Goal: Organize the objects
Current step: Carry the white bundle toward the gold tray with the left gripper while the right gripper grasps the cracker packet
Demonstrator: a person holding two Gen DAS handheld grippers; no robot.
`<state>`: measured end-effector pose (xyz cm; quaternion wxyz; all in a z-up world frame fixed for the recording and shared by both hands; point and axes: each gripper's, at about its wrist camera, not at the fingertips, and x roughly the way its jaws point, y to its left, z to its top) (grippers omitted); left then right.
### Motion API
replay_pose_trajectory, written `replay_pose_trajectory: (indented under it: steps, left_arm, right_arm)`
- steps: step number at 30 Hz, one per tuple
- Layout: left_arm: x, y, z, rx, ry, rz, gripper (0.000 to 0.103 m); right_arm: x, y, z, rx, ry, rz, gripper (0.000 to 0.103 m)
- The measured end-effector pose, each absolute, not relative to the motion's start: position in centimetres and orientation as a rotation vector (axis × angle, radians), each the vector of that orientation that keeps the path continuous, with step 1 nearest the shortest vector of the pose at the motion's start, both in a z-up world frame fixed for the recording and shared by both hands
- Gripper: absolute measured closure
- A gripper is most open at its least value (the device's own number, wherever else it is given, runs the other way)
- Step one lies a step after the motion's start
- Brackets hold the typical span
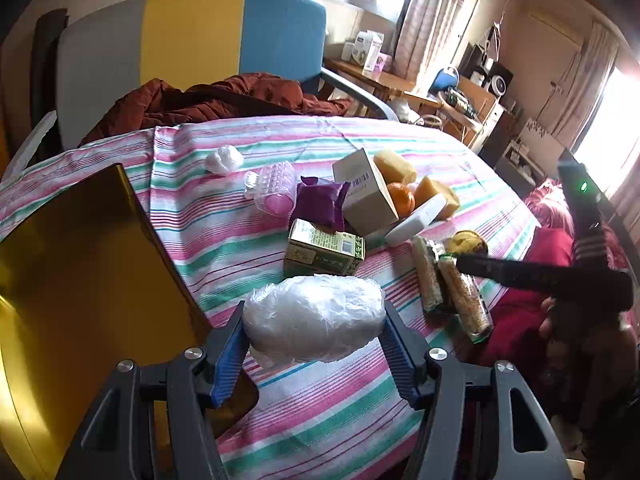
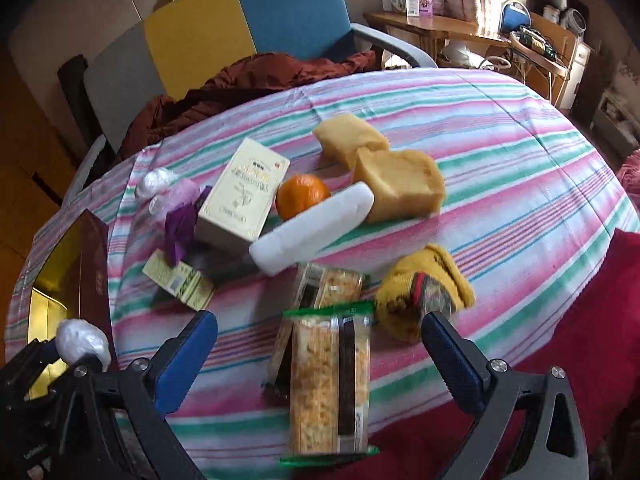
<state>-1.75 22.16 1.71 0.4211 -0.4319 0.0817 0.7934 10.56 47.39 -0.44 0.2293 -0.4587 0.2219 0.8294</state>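
Left gripper [image 1: 314, 344]: clamped on plastic-wrapped bundle [image 1: 312, 318].
Right gripper [image 2: 320, 354]: spread wide, nothing held.
Gold box [image 1: 80, 280]: cut off at 9 o'clock.

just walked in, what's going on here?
A person is sorting clutter on a striped tablecloth. The left gripper is clamped on a white crinkled plastic-wrapped bundle, beside an open gold-lined box. The right gripper is open, its fingers either side of a clear-wrapped snack bar pack with green edges. Nothing shows in the box yet.
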Motion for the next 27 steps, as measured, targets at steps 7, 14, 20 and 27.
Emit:
replay_pose_trajectory:
  steps: [7, 14, 20, 27]
  left_arm:
    - [-1.5, 19.1, 2.4, -1.060, 0.134, 2.020, 0.040]
    - [-2.0, 15.2, 2.4, -1.075, 0.061, 2.078, 0.040]
    - [-3.0, 10.5, 1.8, -1.122, -0.011, 2.189, 0.040]
    - [-4.0, 3.9, 0.4, -1.205, -0.019, 2.378, 0.039]
  right_arm:
    - [11.1, 46.4, -1.8, -1.350, 0.586, 2.178, 0.015]
    - [10.5, 45.8, -4.0, -1.495, 0.523, 2.138, 0.049]
    - [11.6, 45.4, -2.4, -1.420, 0.506, 2.201, 0.059]
    - [11.1, 43.0, 1.5, -1.301, 0.493, 2.417, 0.060]
